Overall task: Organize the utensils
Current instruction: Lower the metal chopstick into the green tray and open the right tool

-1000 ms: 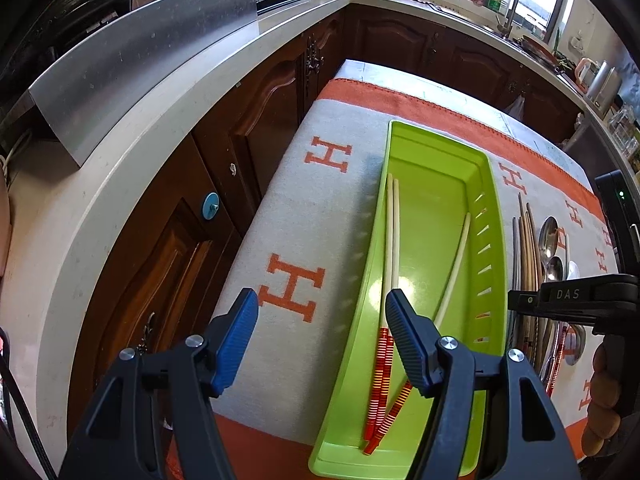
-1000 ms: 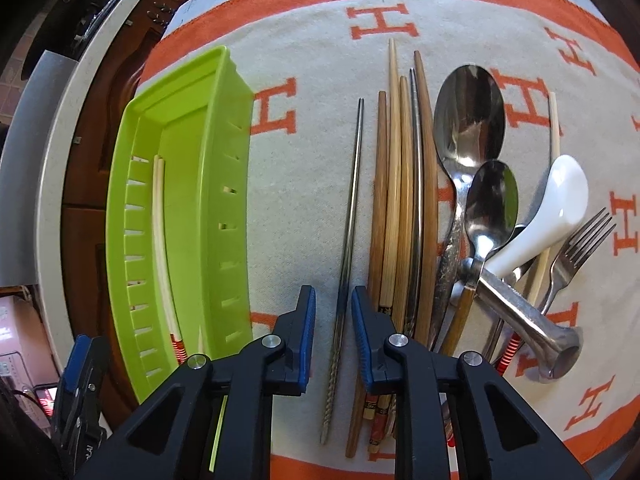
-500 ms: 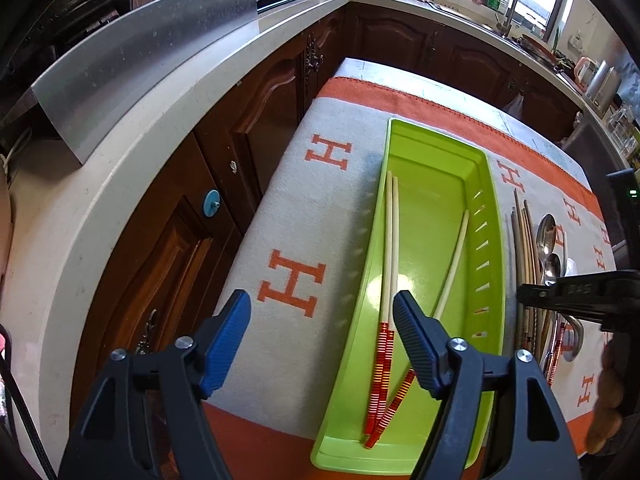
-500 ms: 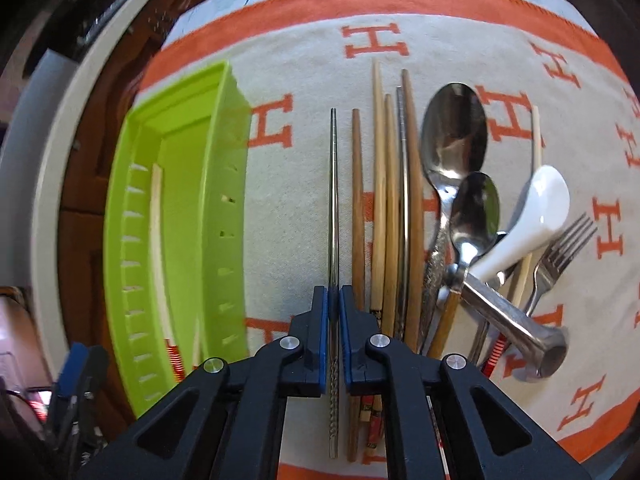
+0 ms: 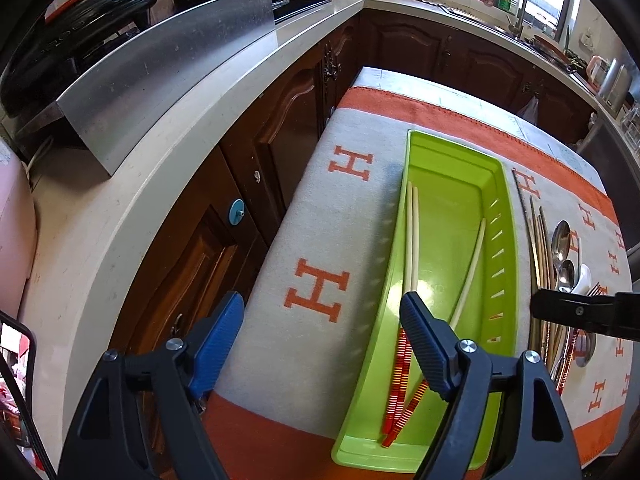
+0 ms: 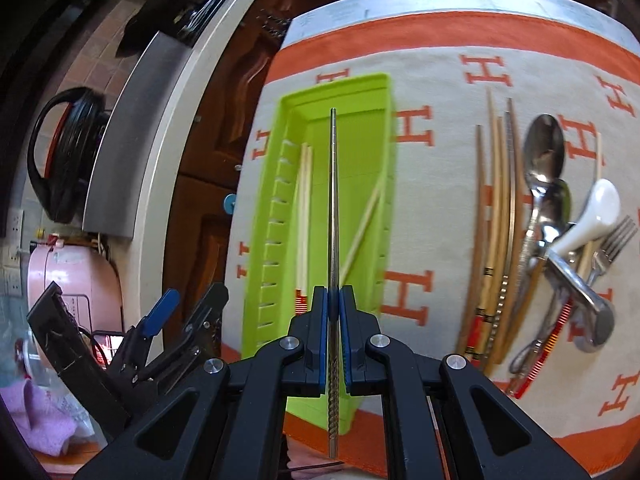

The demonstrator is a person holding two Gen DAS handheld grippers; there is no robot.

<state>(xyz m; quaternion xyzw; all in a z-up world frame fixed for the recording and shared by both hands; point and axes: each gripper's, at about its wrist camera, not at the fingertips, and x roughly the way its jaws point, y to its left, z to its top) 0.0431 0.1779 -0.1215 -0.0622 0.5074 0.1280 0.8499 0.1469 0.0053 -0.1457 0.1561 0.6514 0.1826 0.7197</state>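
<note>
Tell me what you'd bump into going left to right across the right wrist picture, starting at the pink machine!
Pink appliance → green tray → metal chopstick in the right gripper → wooden chopsticks → big spoon → white spoon → fork.

Three chopsticks [image 5: 412, 240] lie in the tray [image 5: 506, 248] on the cloth [image 5: 320, 216]; the other utensils [image 6: 540, 220] lie to its right, near but apart.

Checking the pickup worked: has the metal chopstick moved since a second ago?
Yes. The metal chopstick, clamped in the right claw, left the cloth beside the wooden chopsticks and now hangs over the green tray.
</note>
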